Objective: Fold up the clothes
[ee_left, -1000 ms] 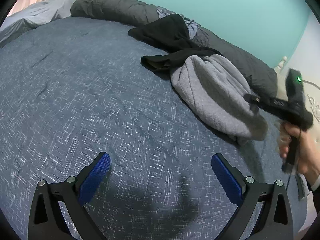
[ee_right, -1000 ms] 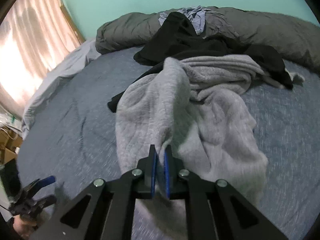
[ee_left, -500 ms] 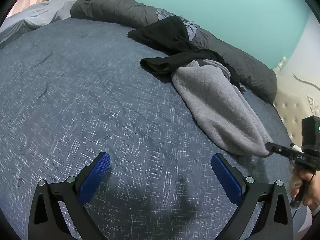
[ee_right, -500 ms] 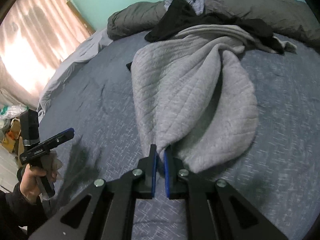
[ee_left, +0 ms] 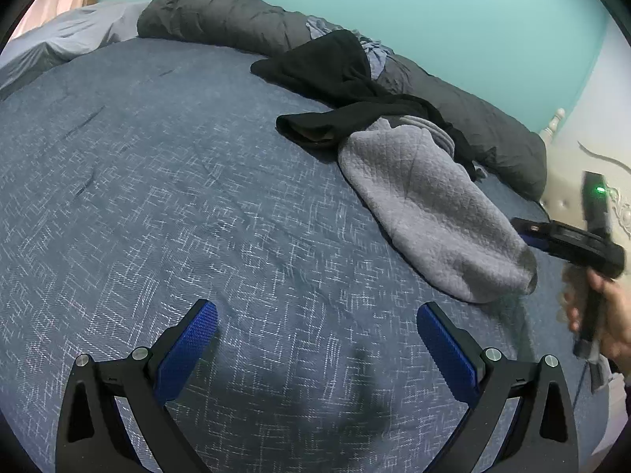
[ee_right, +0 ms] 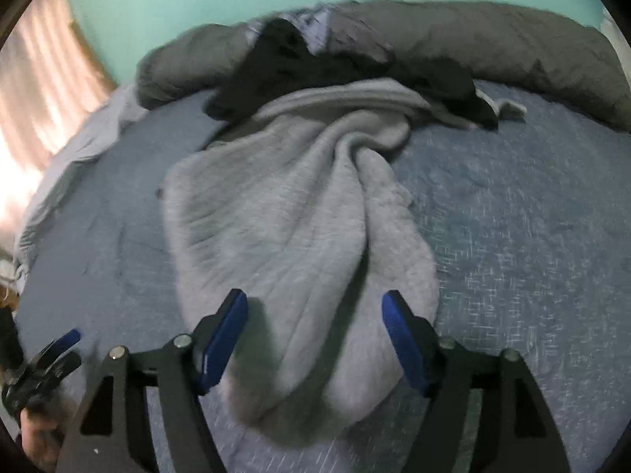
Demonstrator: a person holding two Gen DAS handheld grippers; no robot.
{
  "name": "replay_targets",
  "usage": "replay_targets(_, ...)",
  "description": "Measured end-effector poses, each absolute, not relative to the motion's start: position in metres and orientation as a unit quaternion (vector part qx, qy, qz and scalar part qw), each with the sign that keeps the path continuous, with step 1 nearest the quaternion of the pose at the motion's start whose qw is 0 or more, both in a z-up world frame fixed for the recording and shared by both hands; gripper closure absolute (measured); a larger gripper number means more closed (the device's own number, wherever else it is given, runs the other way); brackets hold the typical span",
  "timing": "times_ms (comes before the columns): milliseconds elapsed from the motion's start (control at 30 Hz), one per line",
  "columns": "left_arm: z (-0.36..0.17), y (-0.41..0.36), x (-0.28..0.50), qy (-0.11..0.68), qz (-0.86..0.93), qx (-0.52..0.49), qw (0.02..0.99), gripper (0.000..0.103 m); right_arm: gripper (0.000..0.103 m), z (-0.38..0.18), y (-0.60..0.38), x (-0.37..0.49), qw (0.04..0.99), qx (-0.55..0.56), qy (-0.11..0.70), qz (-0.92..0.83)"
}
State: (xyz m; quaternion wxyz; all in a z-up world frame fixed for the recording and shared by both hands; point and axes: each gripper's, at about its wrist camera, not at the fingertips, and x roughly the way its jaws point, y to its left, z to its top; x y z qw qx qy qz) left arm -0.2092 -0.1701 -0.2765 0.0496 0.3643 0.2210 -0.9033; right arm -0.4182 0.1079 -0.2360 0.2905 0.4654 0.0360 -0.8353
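Note:
A grey quilted sweatshirt (ee_left: 426,205) lies stretched out on the blue bedspread (ee_left: 165,197), its near end towards my right gripper. In the right wrist view the sweatshirt (ee_right: 299,236) runs between the jaws of my right gripper (ee_right: 315,335), which is open with the cloth lying loose under it. My left gripper (ee_left: 315,339) is open and empty above bare bedspread, left of the sweatshirt. A black garment (ee_left: 335,79) lies bunched at the sweatshirt's far end.
A dark grey duvet roll (ee_left: 221,15) lies along the far edge of the bed against the teal wall. A light blue garment (ee_left: 374,51) pokes out behind the black one. A white headboard (ee_left: 583,165) is at the right. Curtains (ee_right: 35,98) hang at the left.
My right gripper dragged the grey sweatshirt's end towards the near edge of the bed, stretching it out, then opened and let it go. The left gripper has stayed still and open.

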Motion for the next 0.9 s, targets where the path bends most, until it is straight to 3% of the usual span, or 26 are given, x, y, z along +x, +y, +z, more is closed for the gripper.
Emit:
replay_targets(300, -0.279, -0.171, -0.209, 0.223, -0.901, 0.367, 0.052, 0.0, 0.031, -0.281, 0.086, -0.448, 0.24, 0.512, 0.044, -0.824)
replay_targets(367, -0.28, -0.17, -0.209, 0.224, -0.901, 0.368, 0.052, 0.0, 0.049, -0.289, 0.079, -0.449, 0.246, 0.519, 0.051, -0.817)
replay_targets(433, -0.28, -0.17, -0.209, 0.224, -0.901, 0.368, 0.052, 0.0, 0.074, -0.29, 0.076, -0.447, 0.253, 0.518, 0.051, -0.816)
replay_targets(467, -0.28, -0.17, -0.209, 0.225, -0.901, 0.368, 0.052, 0.0, 0.081, -0.288, 0.075, -0.445, 0.259, 0.513, 0.05, -0.817)
replay_targets(500, -0.28, -0.17, -0.209, 0.226, -0.901, 0.368, 0.052, 0.0, 0.095, -0.285, 0.074, -0.443, 0.267, 0.508, 0.049, -0.817)
replay_targets(900, -0.269, -0.173, -0.205, 0.227, -0.905, 0.355, 0.056, 0.0, 0.099, -0.205, 0.086, -0.371, 0.393, 0.413, 0.013, -0.821)
